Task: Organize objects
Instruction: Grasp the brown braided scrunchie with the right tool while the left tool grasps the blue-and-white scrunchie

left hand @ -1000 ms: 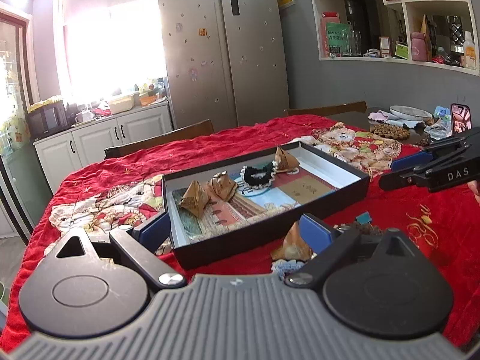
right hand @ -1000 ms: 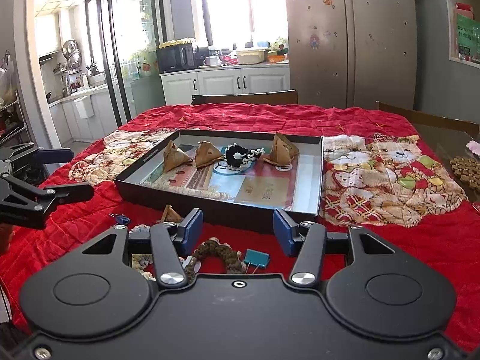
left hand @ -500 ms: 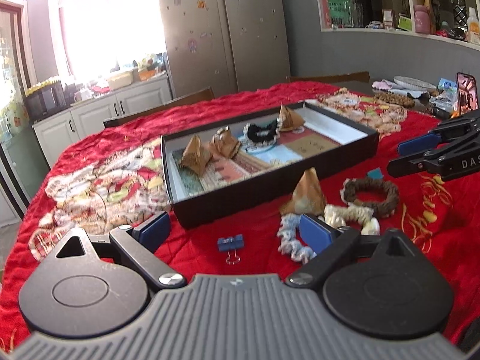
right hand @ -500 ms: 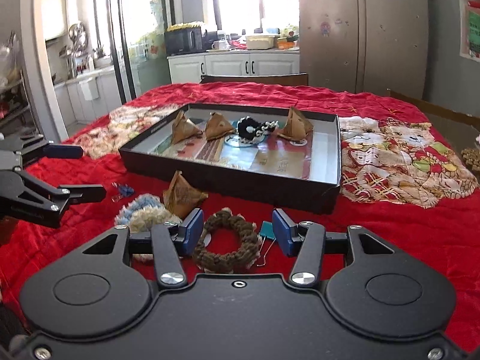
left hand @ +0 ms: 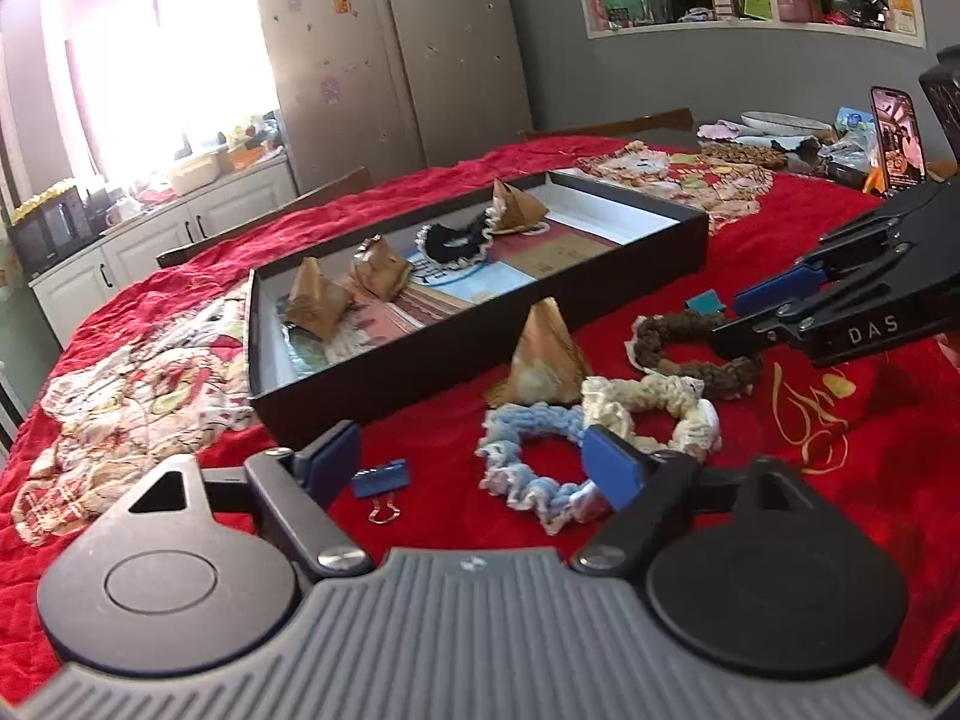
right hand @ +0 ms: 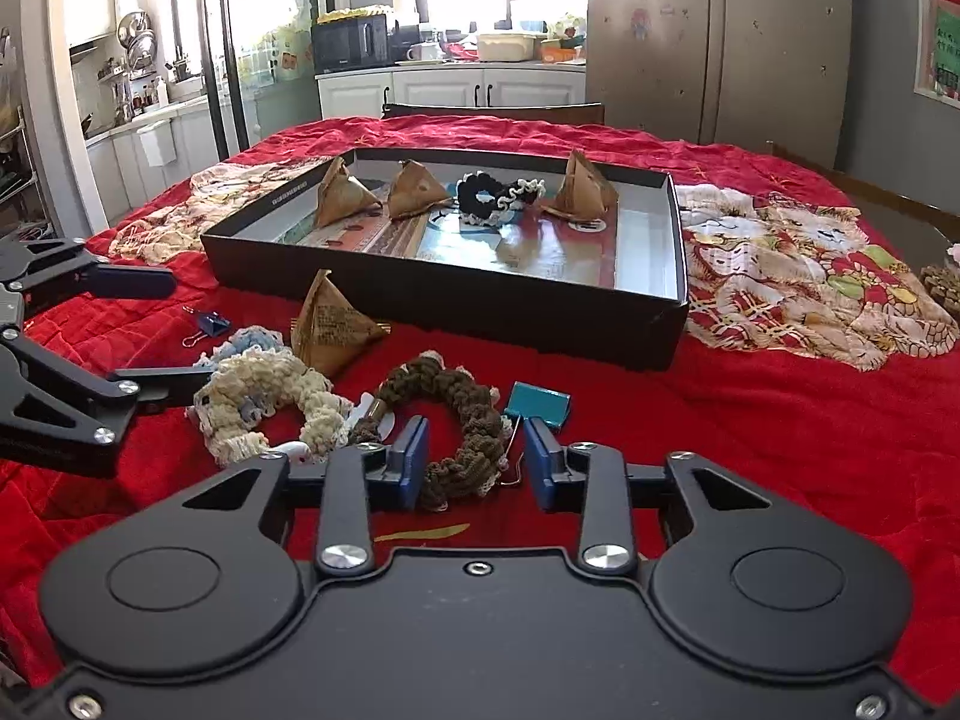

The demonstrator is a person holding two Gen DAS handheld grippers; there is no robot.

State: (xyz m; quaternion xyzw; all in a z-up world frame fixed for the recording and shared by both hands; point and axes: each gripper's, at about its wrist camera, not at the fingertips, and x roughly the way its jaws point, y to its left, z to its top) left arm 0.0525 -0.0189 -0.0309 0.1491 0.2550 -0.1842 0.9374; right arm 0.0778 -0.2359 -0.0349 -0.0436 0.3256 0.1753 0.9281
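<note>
Straddling the brown scrunchie, the right gripper has its jaws spread, one pad on each side of the ring's near arc, neither pressing it. This scrunchie lies on the red cloth just in front of the black tray. A teal clip touches its right edge; a cream scrunchie sits just left of it, with a blue scrunchie and a paper-wrapped pyramid beside, nearer the tray's front wall. A blue clip lies further left along that wall. Inside the tray are three more pyramids and a black scrunchie. The left gripper hovers with jaws wide apart over the blue scrunchie, gripping nothing.
</note>
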